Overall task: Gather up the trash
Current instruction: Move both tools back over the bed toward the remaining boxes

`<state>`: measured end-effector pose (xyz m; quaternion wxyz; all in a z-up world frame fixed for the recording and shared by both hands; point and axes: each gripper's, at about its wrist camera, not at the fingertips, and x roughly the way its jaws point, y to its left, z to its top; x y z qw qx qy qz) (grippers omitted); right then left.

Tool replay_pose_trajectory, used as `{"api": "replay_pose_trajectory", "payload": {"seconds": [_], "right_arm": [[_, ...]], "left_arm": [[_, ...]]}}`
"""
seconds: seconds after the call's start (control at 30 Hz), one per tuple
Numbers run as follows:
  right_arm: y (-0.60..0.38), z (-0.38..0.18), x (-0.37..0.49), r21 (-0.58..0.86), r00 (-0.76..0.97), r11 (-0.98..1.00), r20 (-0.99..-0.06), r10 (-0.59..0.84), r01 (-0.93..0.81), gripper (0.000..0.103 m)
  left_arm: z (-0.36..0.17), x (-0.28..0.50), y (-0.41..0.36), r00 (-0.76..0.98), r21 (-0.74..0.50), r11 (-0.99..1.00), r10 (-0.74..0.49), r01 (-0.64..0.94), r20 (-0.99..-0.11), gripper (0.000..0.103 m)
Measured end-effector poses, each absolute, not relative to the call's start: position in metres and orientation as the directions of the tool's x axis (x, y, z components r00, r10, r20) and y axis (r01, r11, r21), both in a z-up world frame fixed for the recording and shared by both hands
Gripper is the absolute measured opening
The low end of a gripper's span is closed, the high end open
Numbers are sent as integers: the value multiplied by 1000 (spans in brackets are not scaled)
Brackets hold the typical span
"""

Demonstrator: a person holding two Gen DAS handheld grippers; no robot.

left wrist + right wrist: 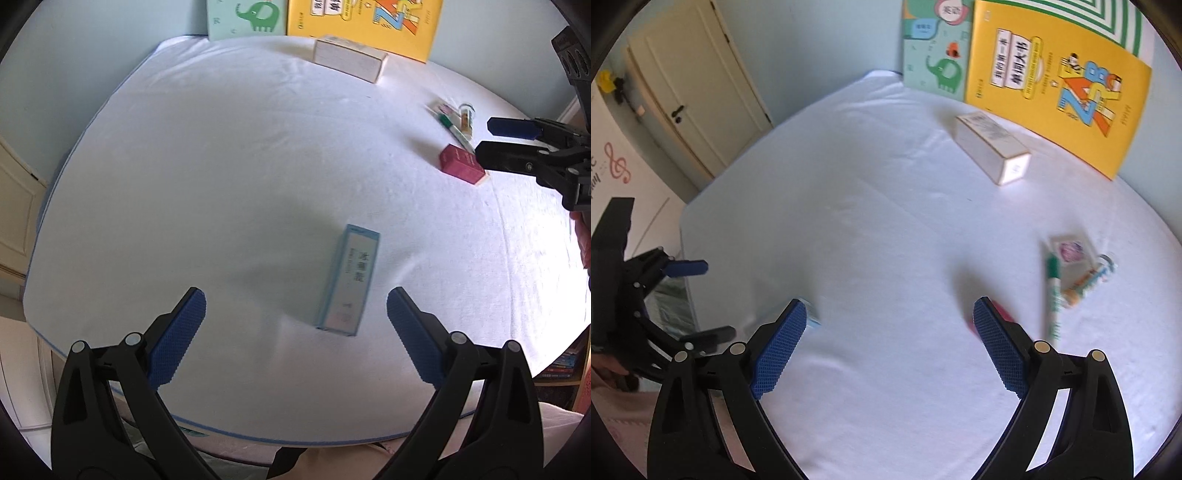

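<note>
A light blue carton (349, 282) lies on the white tablecloth (221, 166), just ahead of my open, empty left gripper (295, 306) and nearer its right finger. A red box (461, 164) lies at the right, next to my right gripper (484, 138), which is open above it. In the right wrist view the right gripper (890, 314) is open and empty; the red box (999, 312) peeks out behind its right finger, and a corner of the blue carton (812, 314) shows behind the left finger. The left gripper (709, 299) shows at the left edge.
A white box (993, 147) lies at the back, in front of a yellow book (1060, 88) and a green elephant book (938, 55) standing against the wall. A green marker (1052, 291), a small bottle (1089, 280) and a wrapper (1071, 251) lie at the right. A door (690, 92) is at the left.
</note>
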<state>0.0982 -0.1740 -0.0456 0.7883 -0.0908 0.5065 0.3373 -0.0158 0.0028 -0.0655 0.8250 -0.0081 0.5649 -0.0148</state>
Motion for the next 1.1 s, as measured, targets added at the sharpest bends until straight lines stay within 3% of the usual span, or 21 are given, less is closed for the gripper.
{"api": "replay_pose_trajectory", "payload": {"seconds": [1.1], "right_arm": [[-209, -109, 133, 115, 175, 686, -925, 338, -718, 91]], "left_arm": [[-114, 8, -28, 220, 13, 998, 25, -57, -975, 96]]}}
